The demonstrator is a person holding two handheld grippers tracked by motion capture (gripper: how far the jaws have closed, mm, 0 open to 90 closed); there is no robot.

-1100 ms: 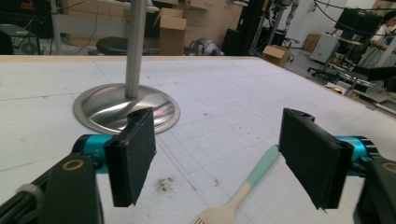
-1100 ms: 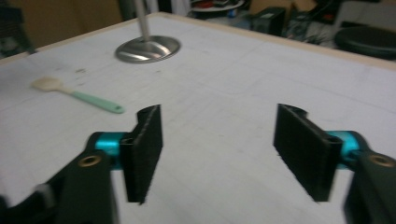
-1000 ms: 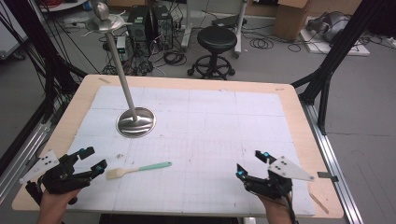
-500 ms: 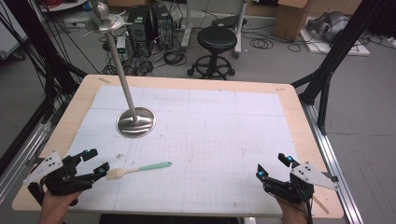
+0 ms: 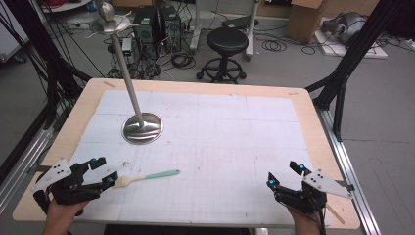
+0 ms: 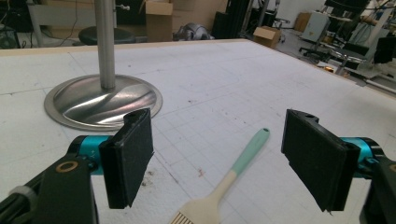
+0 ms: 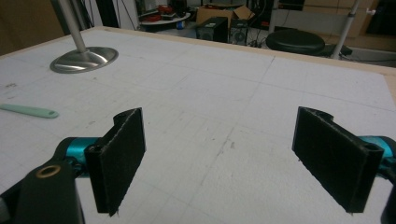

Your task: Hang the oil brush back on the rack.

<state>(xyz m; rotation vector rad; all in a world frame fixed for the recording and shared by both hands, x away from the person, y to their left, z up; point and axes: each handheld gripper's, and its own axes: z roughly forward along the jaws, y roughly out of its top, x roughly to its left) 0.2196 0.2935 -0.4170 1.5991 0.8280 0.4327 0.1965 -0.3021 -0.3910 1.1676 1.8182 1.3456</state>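
A pastry brush with a mint-green handle and a pale head lies on the white gridded mat near the front left. My left gripper sits low at the front-left corner, open, level with the brush head. In the left gripper view the brush lies on the mat between the two black pads, touching neither. These jaws have just been closing slightly. My right gripper rests open near the front right with nothing between its pads. The brush handle lies far off at the left of its view.
A steel stand with a round base and a tall leaning pole stands at the back left of the mat. The wooden table edge frames the mat. Beyond it are a black stool, cables and boxes on the floor.
My right gripper has shifted a little to the right along the front edge. The left gripper has stayed put with the brush head at its tips, its jaws slightly narrower.
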